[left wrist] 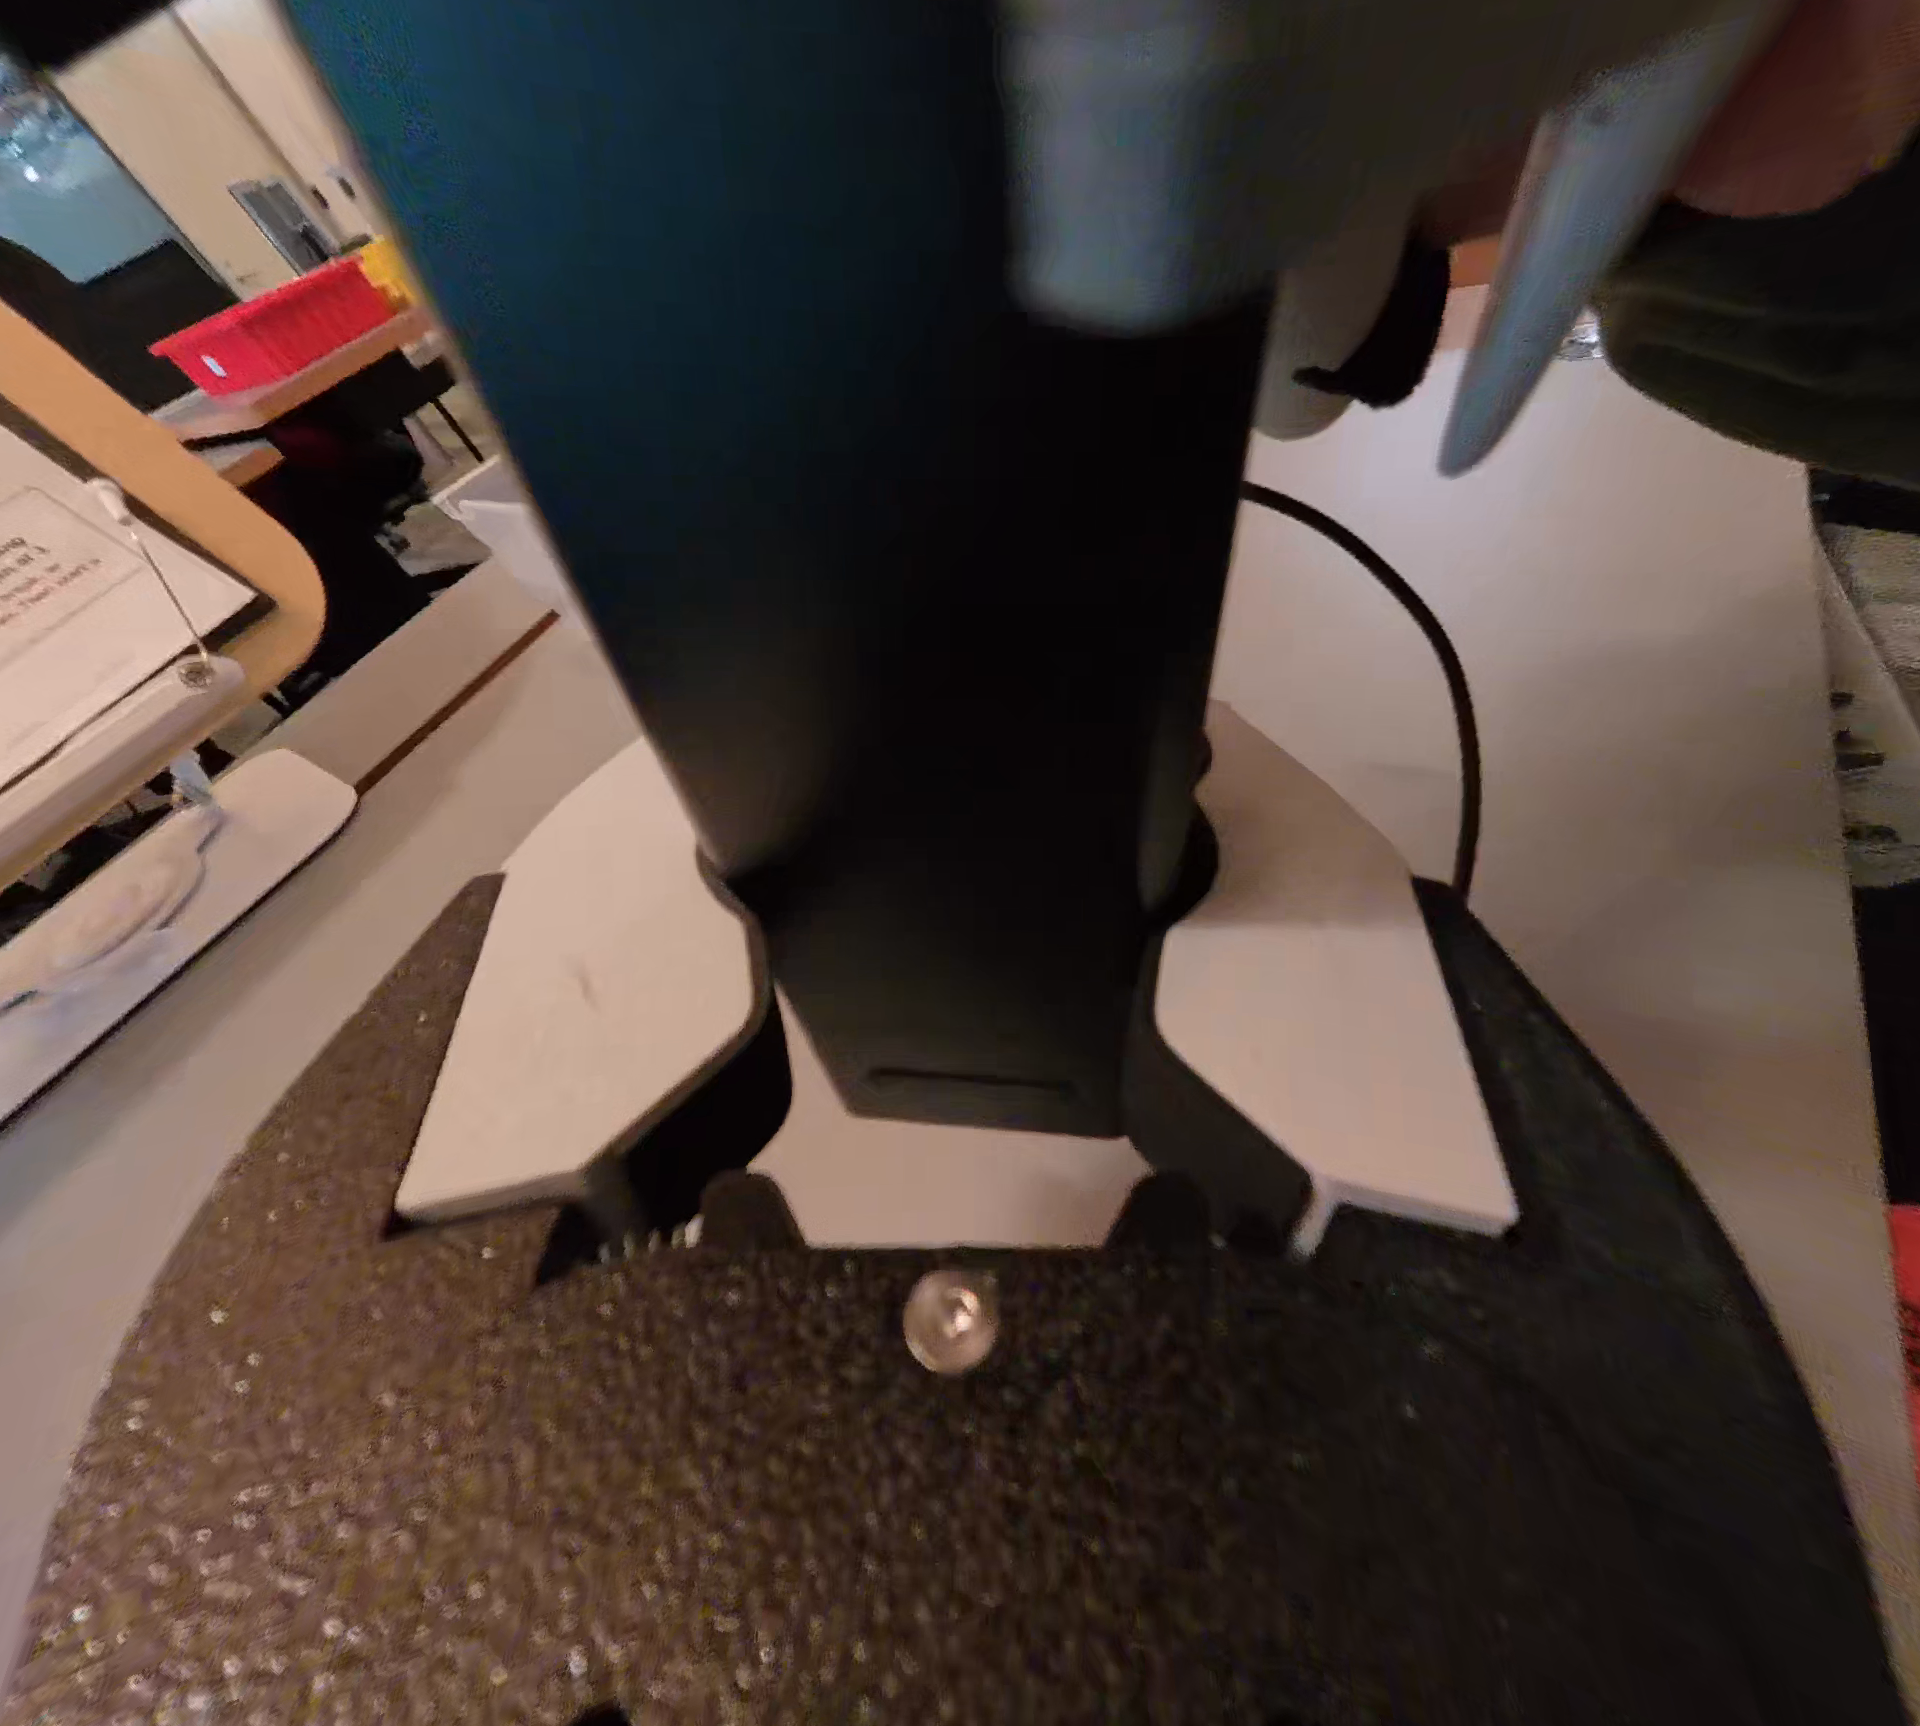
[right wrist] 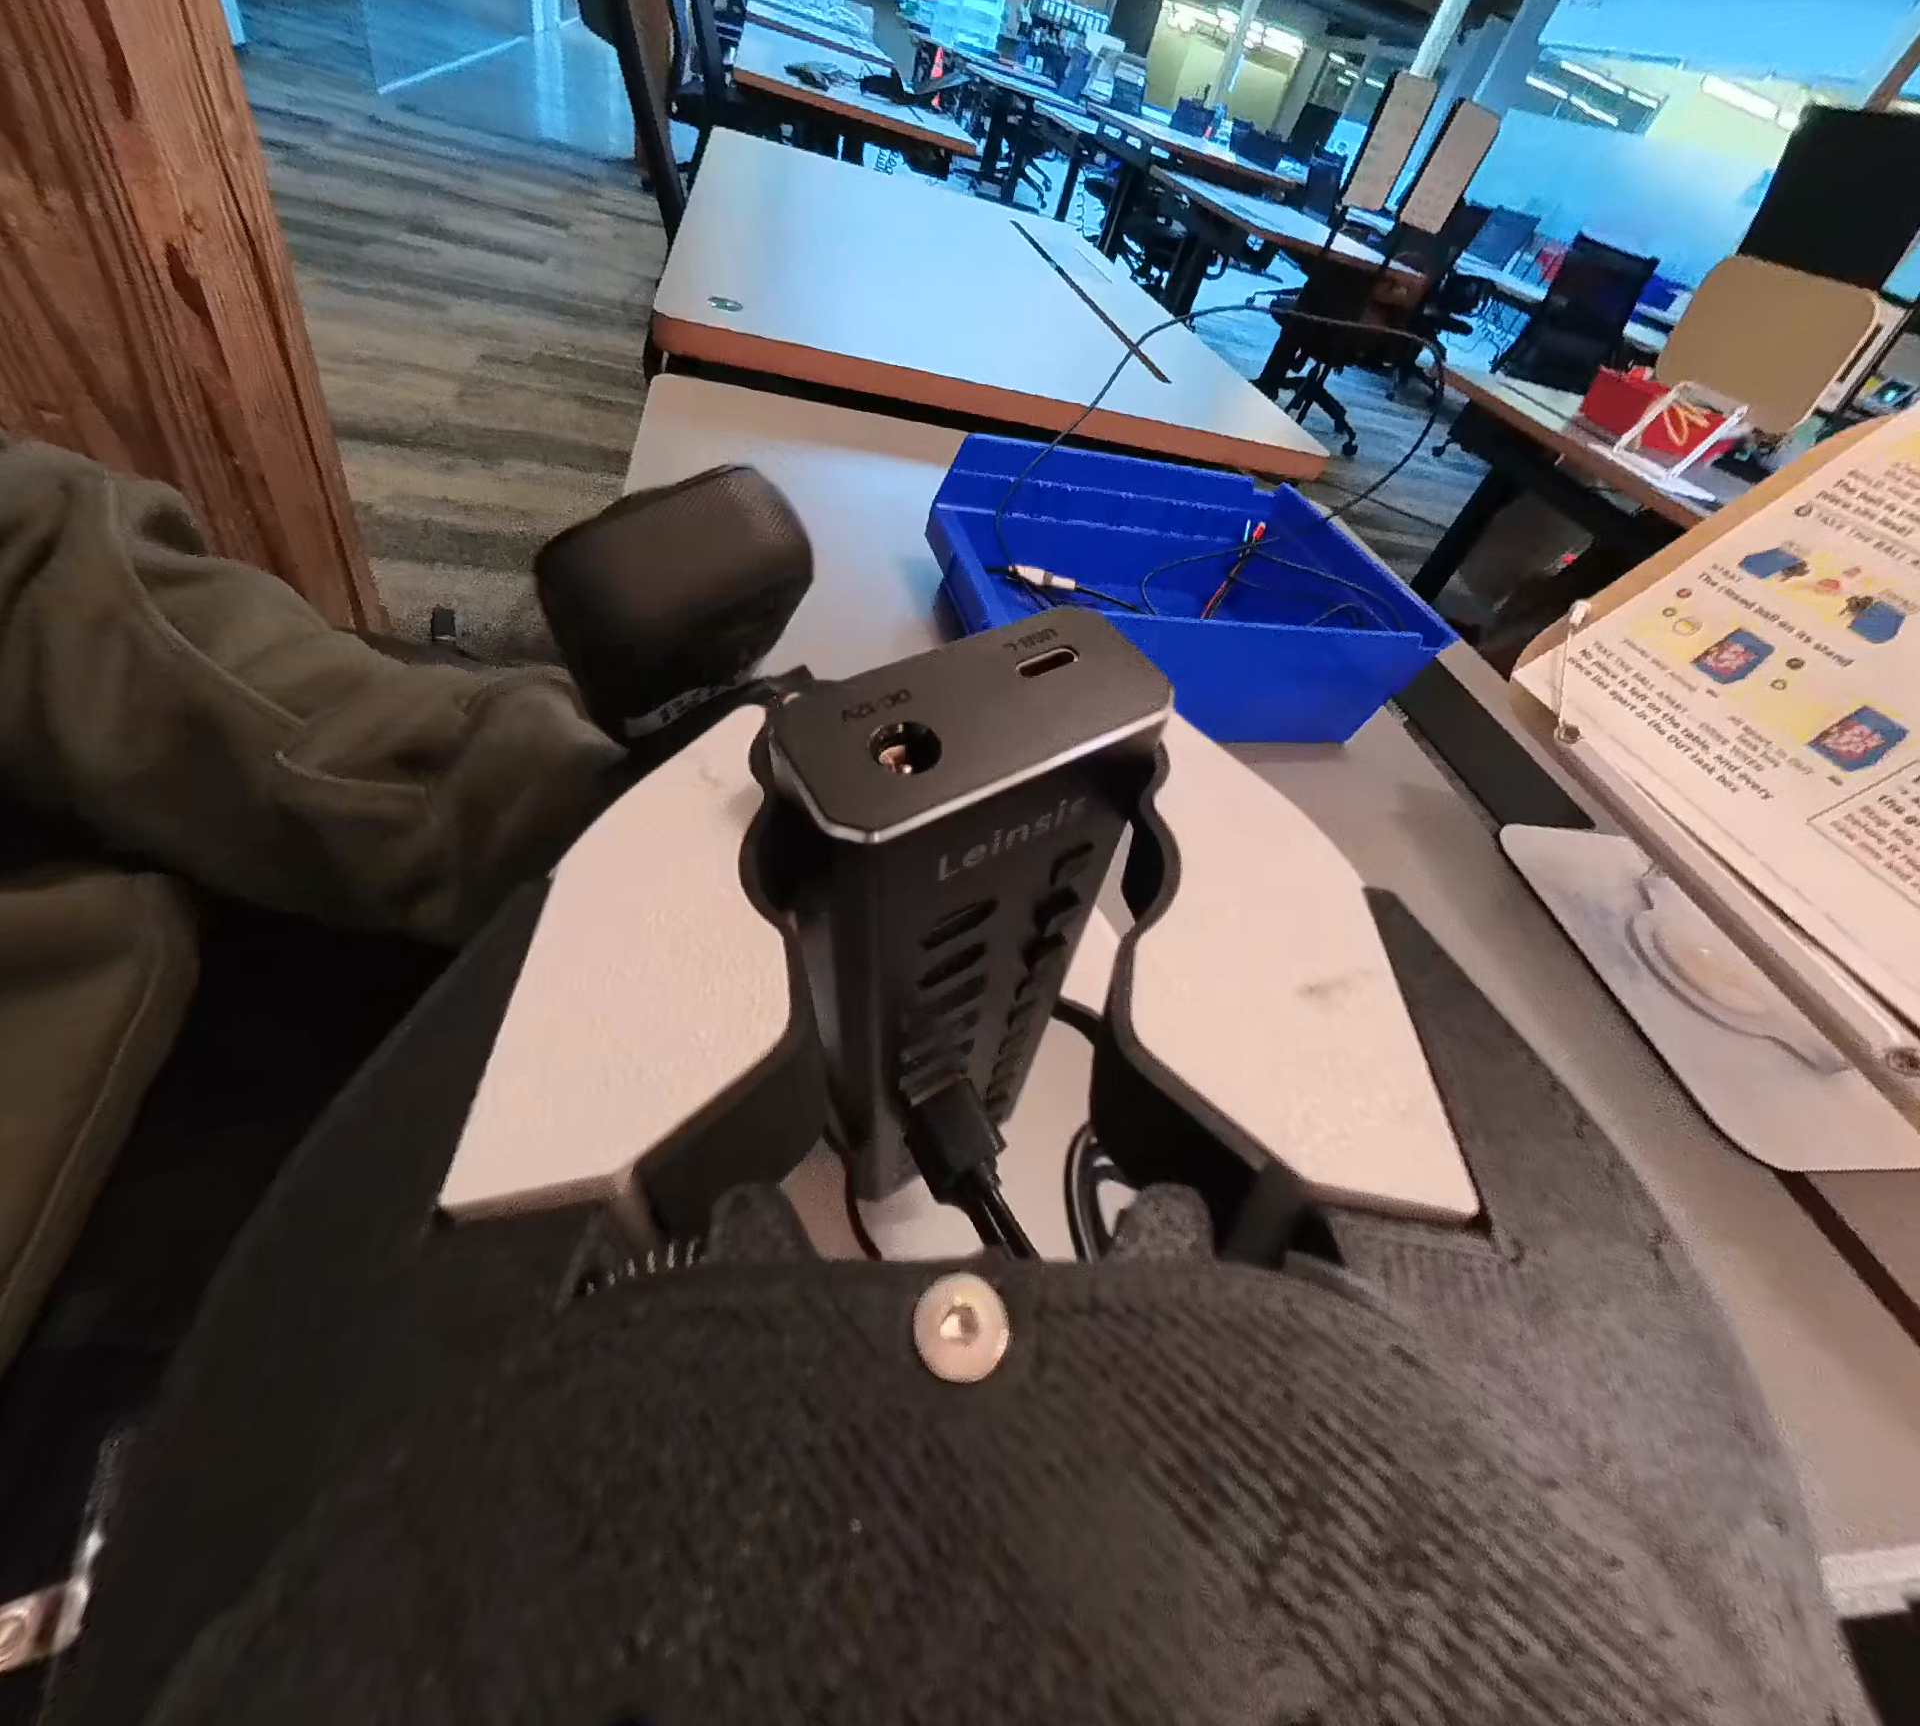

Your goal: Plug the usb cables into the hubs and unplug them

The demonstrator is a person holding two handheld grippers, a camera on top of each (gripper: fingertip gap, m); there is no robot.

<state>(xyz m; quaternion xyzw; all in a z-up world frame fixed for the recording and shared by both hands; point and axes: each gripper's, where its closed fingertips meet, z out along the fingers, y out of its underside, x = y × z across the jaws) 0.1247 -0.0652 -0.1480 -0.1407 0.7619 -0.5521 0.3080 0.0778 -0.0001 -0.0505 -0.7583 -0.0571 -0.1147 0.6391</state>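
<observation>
In the right wrist view my right gripper (right wrist: pixel 966 897) is shut on a dark grey USB hub (right wrist: pixel 977 803), held upright with its end face toward the room. A black USB cable (right wrist: pixel 956 1146) is plugged into a port low on the hub's side. In the left wrist view my left gripper (left wrist: pixel 956 897) is shut on a long black block (left wrist: pixel 956 1001) with a slot in its near end, which appears to be a second hub. It rises close to the lens and fills the middle. A thin black cable (left wrist: pixel 1455 689) arcs behind the right finger. Blurred grey gripper parts (left wrist: pixel 1132 170) and a hand are at top right.
A blue bin (right wrist: pixel 1299 668) with loose thin wires sits on the grey table (right wrist: pixel 790 429) behind the hub. A black pouch (right wrist: pixel 675 596) and an olive sleeve (right wrist: pixel 260 720) are at the left. A printed sheet on a clear stand (right wrist: pixel 1766 689) is at the right and a wooden post (right wrist: pixel 135 222) far left. The left gripper's tips are roughly 12 centimetres from the right gripper's.
</observation>
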